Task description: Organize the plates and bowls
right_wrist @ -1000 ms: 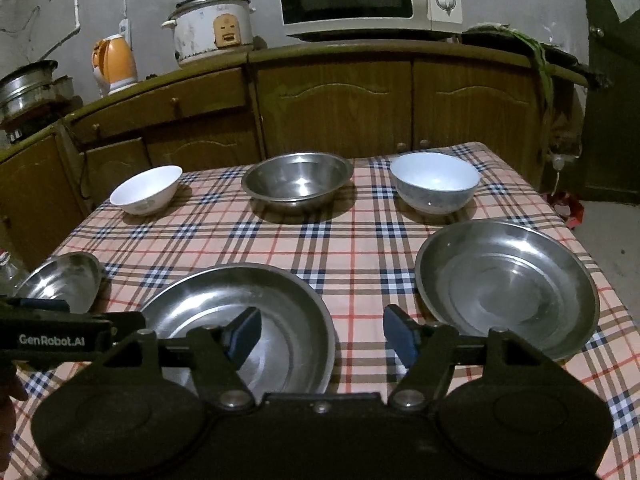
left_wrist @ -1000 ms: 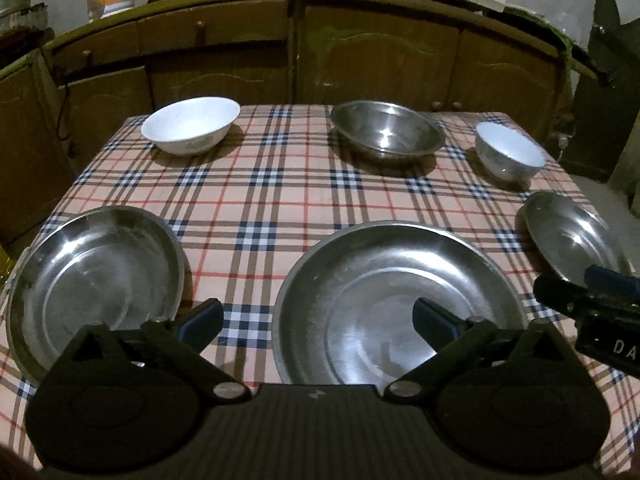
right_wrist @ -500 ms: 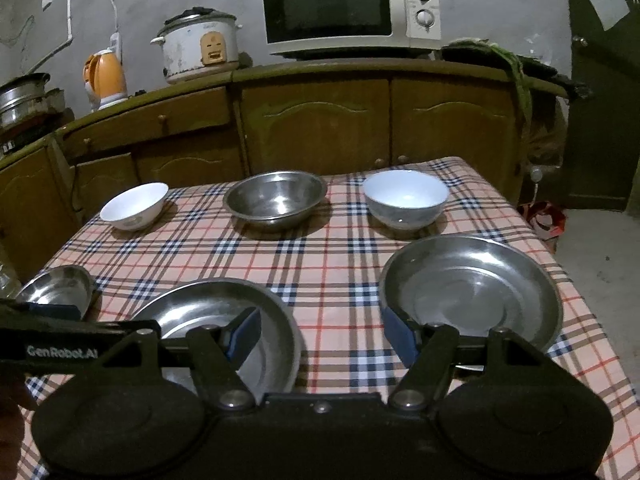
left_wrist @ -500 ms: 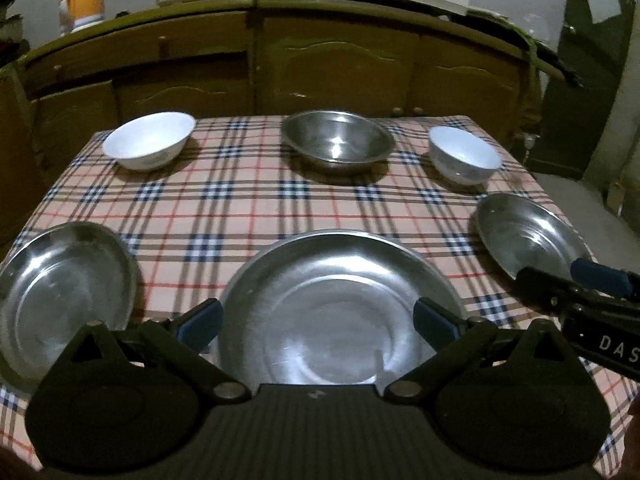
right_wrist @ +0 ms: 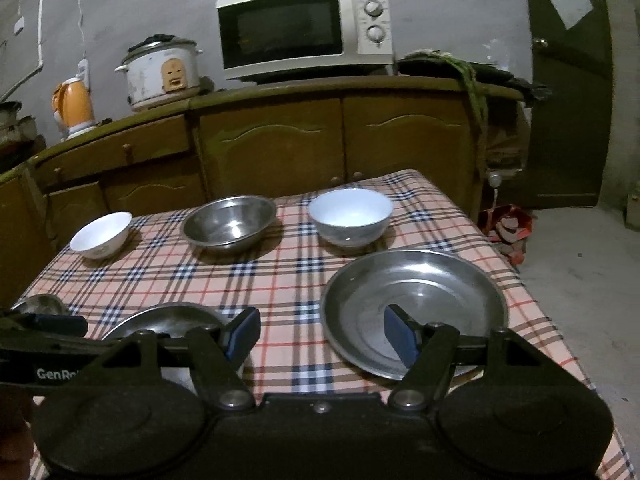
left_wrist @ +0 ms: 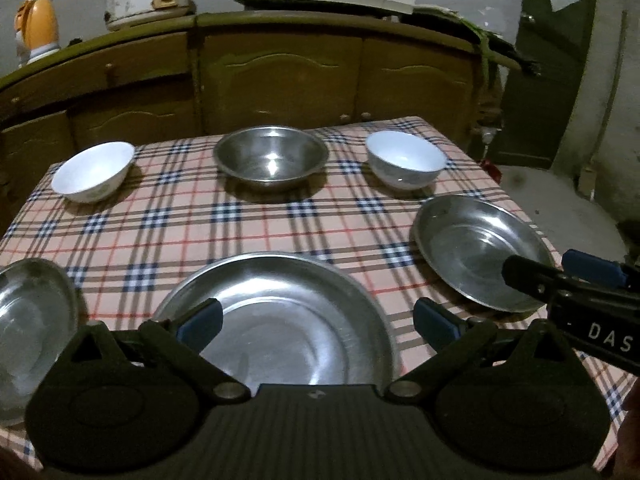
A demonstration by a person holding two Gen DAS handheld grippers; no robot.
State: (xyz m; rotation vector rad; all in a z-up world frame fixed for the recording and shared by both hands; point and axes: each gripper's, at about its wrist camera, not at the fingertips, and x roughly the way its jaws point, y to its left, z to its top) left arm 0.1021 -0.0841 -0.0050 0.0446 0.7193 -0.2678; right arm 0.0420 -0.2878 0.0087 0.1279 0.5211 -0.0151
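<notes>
On the plaid tablecloth (left_wrist: pixel 240 224) a large steel plate (left_wrist: pixel 288 320) lies front and centre, with my left gripper (left_wrist: pixel 316 322) open just above its near rim, holding nothing. A smaller steel plate (left_wrist: pixel 472 248) (right_wrist: pixel 412 300) sits at the front right; my right gripper (right_wrist: pixel 322 334) hovers open over its left edge, empty. Another steel plate (left_wrist: pixel 28 320) lies at the front left. Along the back stand a white bowl (left_wrist: pixel 94 170) (right_wrist: pixel 102 234), a steel bowl (left_wrist: pixel 272 158) (right_wrist: pixel 230 224) and a second white bowl (left_wrist: pixel 406 162) (right_wrist: pixel 350 216).
Wooden cabinets (right_wrist: pixel 280 140) run behind the table, carrying a microwave (right_wrist: pixel 304 30), a rice cooker (right_wrist: pixel 162 70) and an orange kettle (right_wrist: pixel 72 106). A dark door (right_wrist: pixel 568 92) and bare floor lie to the right, past the table's right edge.
Both grippers have drawn back and to the right, away from the table. The plates and bowls now look smaller and have shifted left in both views. Nothing was picked up.
</notes>
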